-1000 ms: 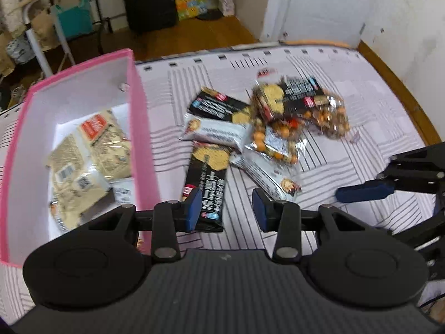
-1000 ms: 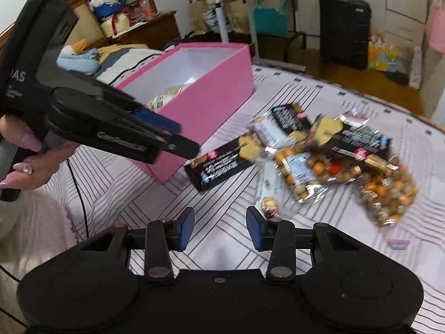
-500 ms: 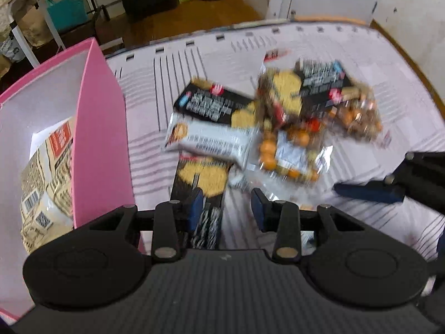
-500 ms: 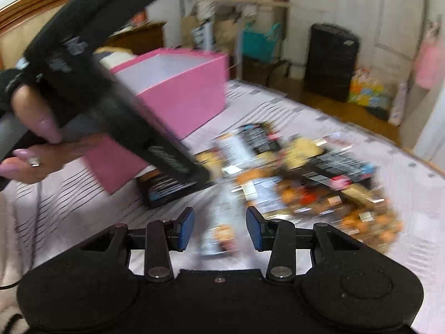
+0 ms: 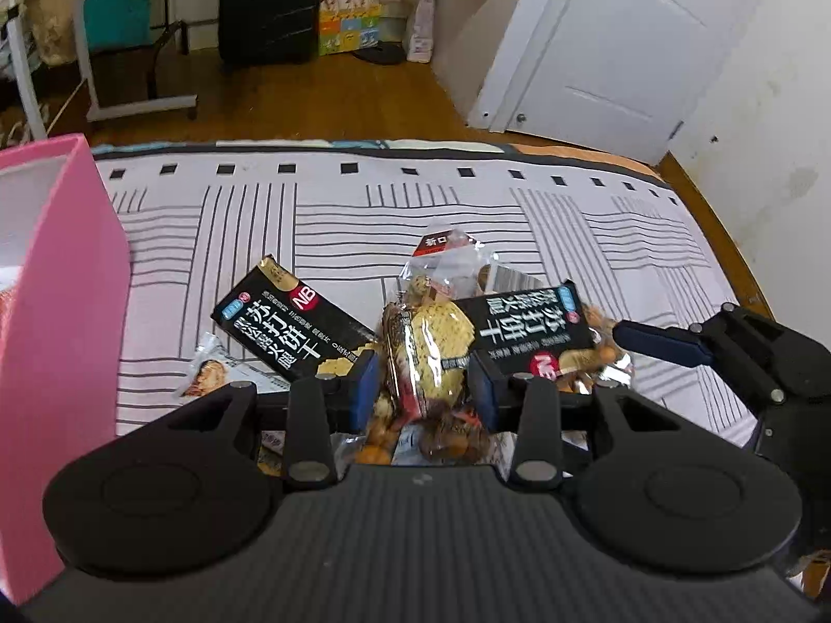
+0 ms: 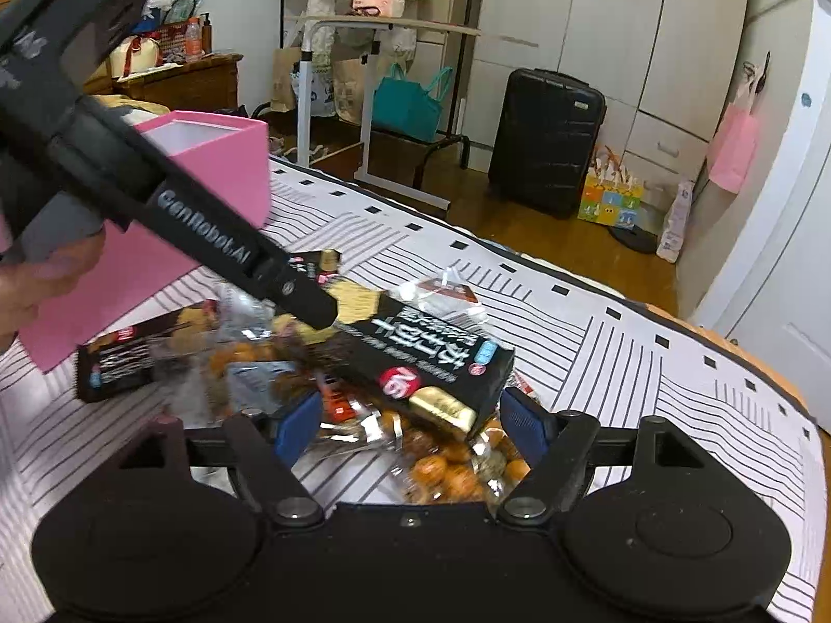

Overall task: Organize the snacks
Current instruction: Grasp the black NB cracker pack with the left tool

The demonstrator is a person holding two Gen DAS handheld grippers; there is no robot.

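A pile of snacks lies on the striped bedsheet [image 5: 415, 218]. It holds black cracker boxes [image 5: 291, 327] [image 5: 524, 322], a clear cracker packet [image 5: 431, 358] and bags of nuts [image 6: 446, 472]. My left gripper [image 5: 423, 389] sits low over the pile, narrowly open, with the clear cracker packet in its gap. My right gripper [image 6: 410, 423] has its jaws opening wide. The end of a black cracker box [image 6: 426, 358] and the nut bags lie between them, untouched by the pads. The pink box [image 5: 62, 311] stands to the left.
One finger [image 6: 291, 290] of the left gripper crosses the right wrist view, with a person's hand [image 6: 47, 270] behind it. Another black pack [image 6: 124, 358] lies near the pink box [image 6: 218, 166]. Beyond the bed's edge are a black suitcase [image 6: 545, 145] and a white door [image 5: 597, 41].
Both grippers moved forward and down onto the snack pile. The right jaws spread from narrow to wide. The left gap stayed the same, and the pink box slid to the view's left edge.
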